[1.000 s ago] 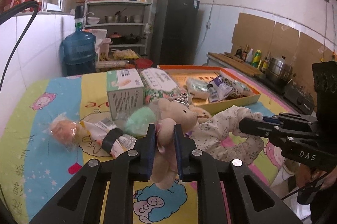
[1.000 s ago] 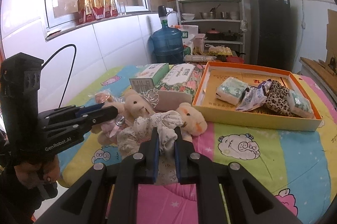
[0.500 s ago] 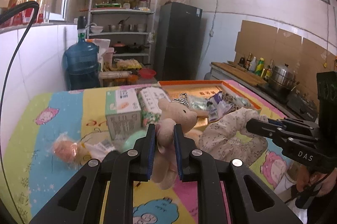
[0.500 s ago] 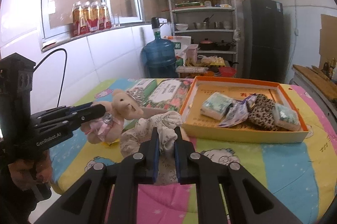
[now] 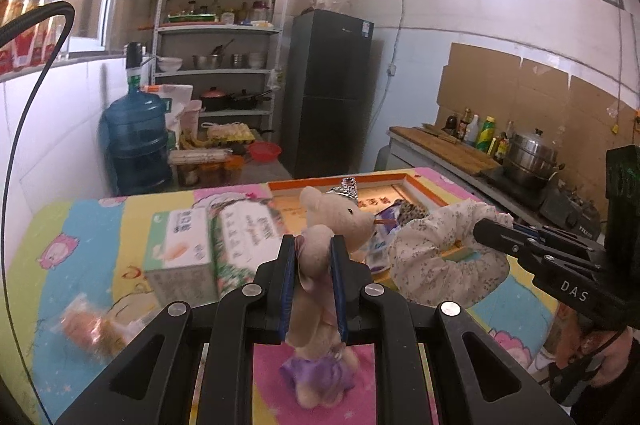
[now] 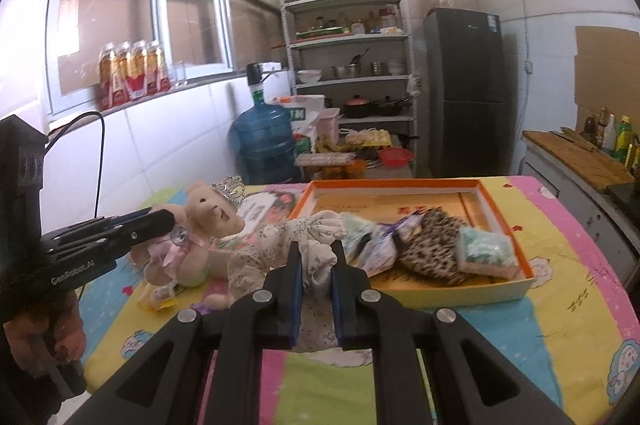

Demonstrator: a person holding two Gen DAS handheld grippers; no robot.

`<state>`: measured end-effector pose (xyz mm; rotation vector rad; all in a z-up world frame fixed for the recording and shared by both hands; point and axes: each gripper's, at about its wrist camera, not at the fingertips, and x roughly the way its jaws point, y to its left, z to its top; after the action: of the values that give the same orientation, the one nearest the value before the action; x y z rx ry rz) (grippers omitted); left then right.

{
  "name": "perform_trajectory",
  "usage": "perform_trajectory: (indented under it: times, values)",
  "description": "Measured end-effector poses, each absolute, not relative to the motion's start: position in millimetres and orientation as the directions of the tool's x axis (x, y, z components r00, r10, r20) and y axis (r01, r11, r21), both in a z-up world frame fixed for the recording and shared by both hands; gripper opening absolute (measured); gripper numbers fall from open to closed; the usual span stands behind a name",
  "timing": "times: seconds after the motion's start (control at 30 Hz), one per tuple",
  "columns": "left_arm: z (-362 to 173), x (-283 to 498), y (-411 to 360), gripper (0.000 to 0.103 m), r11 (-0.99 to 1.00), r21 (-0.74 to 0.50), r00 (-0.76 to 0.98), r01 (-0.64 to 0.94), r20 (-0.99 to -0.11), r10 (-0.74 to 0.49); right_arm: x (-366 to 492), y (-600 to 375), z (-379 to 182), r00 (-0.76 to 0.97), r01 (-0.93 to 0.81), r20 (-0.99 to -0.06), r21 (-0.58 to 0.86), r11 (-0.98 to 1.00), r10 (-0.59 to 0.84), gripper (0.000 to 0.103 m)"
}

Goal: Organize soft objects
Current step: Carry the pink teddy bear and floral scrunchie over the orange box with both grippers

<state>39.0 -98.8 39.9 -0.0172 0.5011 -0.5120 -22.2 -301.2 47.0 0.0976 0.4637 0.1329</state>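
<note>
Left wrist view: left gripper (image 5: 313, 257) clamps crowned bear (image 5: 334, 215); right gripper (image 6: 316, 267) pinches floral toy (image 6: 280, 245), perhaps another bear.

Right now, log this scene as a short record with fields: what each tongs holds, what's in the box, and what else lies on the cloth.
left tongs: shut on the crowned teddy bear, lifted off the cloth
right tongs: shut on the floral toy
orange box: holds tissue packs and a leopard pouch
cloth: tissue box, wipes pack, wrapped snack
</note>
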Motion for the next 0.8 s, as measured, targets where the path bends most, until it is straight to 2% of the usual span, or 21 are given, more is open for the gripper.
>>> perform_trajectory:
  times: [0.43,0.8]
  values:
    - [43.5,80.4,-155.8,0.017,0.874,-0.131,0.737,0.467,-0.488,-0.467,6.5,-352.6,54.8,0.910,-0.045,-0.403,0.143,0.989,0.100,0.013]
    - [36.2,117.7,-194.3,0.017,0.891,-0.118,0.737,0.439,-0.521,-0.432,40.9,-386.3,51.3,0.908,-0.019,-0.408,0.176,0.984,0.091,0.013]
